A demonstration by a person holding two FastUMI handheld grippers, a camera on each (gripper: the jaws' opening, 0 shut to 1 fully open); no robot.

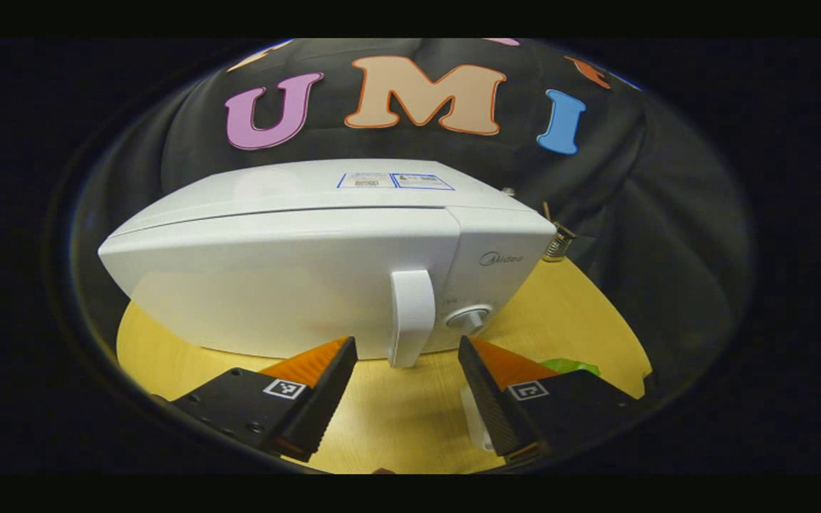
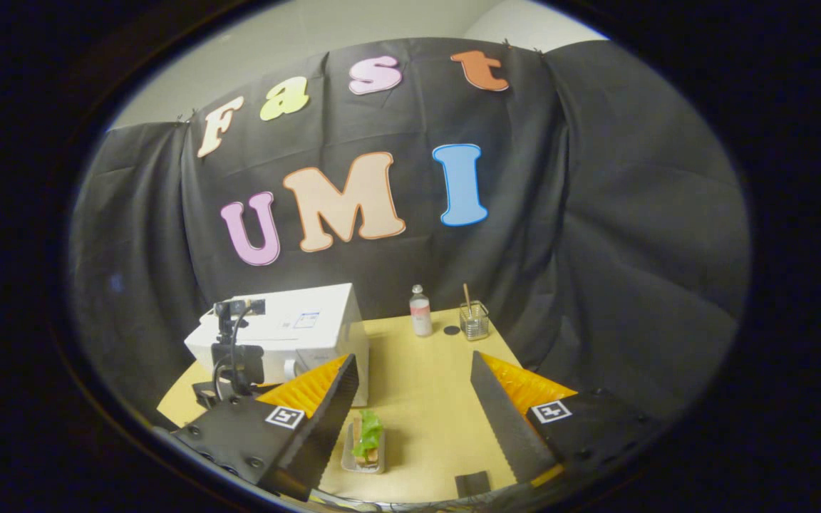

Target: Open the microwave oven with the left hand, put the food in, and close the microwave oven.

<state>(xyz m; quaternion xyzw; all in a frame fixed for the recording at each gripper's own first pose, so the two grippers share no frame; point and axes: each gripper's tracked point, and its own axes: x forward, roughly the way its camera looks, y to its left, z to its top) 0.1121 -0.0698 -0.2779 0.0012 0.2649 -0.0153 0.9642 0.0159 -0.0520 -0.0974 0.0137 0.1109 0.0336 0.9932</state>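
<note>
- My left gripper [image 1: 408, 356] stands open, its 2 fingers spread to either side of the microwave oven's door handle [image 1: 411, 315] and short of it; nothing is held.
- The microwave oven [image 1: 325, 263] sits on the round wooden table [image 1: 396, 413] with its door shut, so I judge the step in hand to be opening it.
- To do this well, I would push straight ahead until the upright handle sits between my fingers, then close on its middle, not its lower tip.
- The control knob [image 1: 469, 318] is just beside the handle, so my finger on that side must stay clear of it.
- The door seam runs beside the handle, so the hinge is probably at the far end; I would pull in an arc, not straight back, or the oven may slide.
- My right gripper [image 2: 410, 399] is also open and empty, hanging above the table.
- The food, a sandwich with lettuce on a small tray [image 2: 365, 440], lies on the table between those fingers and below them, near the oven's front corner.
</note>
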